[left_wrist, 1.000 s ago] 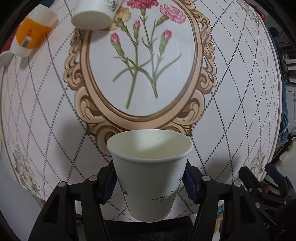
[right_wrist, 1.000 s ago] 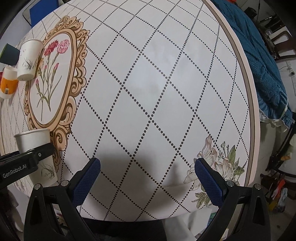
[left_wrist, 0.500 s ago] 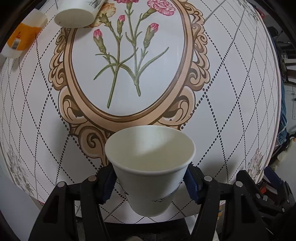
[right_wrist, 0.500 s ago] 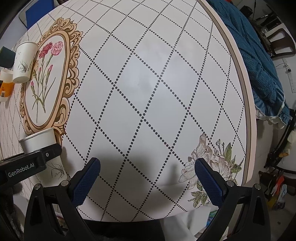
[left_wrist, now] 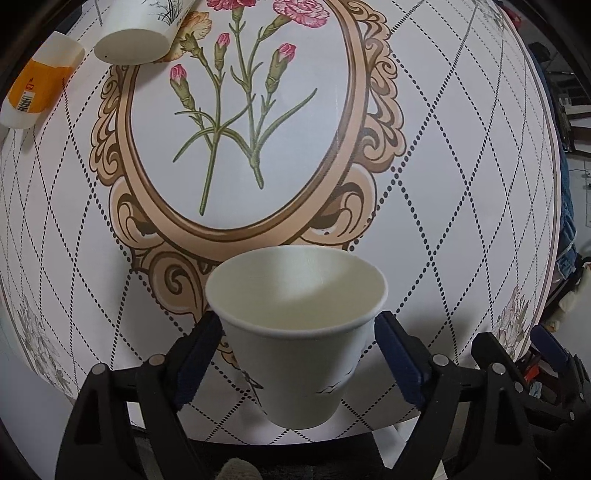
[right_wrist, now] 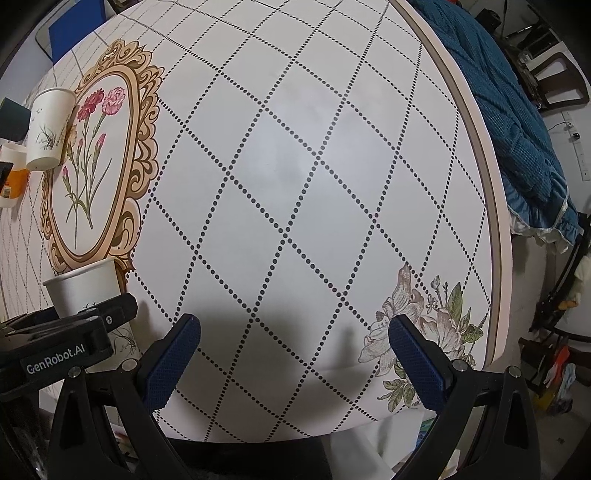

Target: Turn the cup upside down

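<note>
A round table (right_wrist: 332,166) carries everything, its white top crossed by a dotted diamond grid, with an ornate tan oval frame (left_wrist: 240,122) of pink carnations printed on it and a pale flower motif (right_wrist: 417,325) near the pinkish rim. At the frame's far left edge a second paper cup (left_wrist: 140,33), marked with a grass sprig, rests on the tabletop. Just beside it lies a white and orange container (left_wrist: 38,85) with a barcode label.

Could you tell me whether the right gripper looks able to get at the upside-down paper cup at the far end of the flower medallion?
Probably yes. The right gripper is open and empty, and bare table lies between it and the upside-down cup; only the left gripper with its held cup sits nearby.
</note>
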Demonstrator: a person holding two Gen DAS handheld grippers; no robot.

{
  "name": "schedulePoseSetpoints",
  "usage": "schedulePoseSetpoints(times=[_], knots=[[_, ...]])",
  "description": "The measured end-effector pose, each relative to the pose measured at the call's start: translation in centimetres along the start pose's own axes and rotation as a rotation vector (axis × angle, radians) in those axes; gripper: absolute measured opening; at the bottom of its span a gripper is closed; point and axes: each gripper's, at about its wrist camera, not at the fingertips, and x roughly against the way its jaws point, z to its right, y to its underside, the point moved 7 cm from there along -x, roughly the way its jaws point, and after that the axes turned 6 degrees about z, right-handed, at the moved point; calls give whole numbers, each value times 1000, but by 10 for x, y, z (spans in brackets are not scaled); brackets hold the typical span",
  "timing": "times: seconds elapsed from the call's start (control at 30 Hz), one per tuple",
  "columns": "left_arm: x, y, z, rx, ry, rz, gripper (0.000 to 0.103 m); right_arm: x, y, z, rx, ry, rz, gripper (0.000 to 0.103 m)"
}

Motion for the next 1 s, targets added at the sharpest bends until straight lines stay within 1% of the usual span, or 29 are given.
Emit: schedulePoseSetpoints(times=[0.07,0.17,0.3,0.37,0.47,0.57,0.7,0.77,0.87,0.93,1.0], knots=[[1,4,-9,0,-2,4,84,0,0,1,-4,7,0,103],[8,9,-8,0,2,8,84,1,0,3,-7,7,3,103],[32,10,-6,5,9,25,84,5,1,8,-15,4,7,103],[48,14,-8,17,24,49,84,9,2,9,-22,-3,8,103],[78,22,-20,43,41,113,84,20,5,12,-30,-26,15,103],[115,35,-41,61,20,191,85,34,11,9,-20,-68,23,103],[150,56,-78,100,-49,247,85,51,19,-15,32,-136,23,103],[163,69,-98,124,-90,258,85,57,25,-29,65,-161,22,103],[163,78,-128,158,-127,258,85,65,33,-57,115,-188,18,103],[162,83,-147,185,-122,250,85,70,37,-75,143,-194,17,103],[157,83,-161,200,-128,243,85,73,38,-95,182,-179,23,103]])
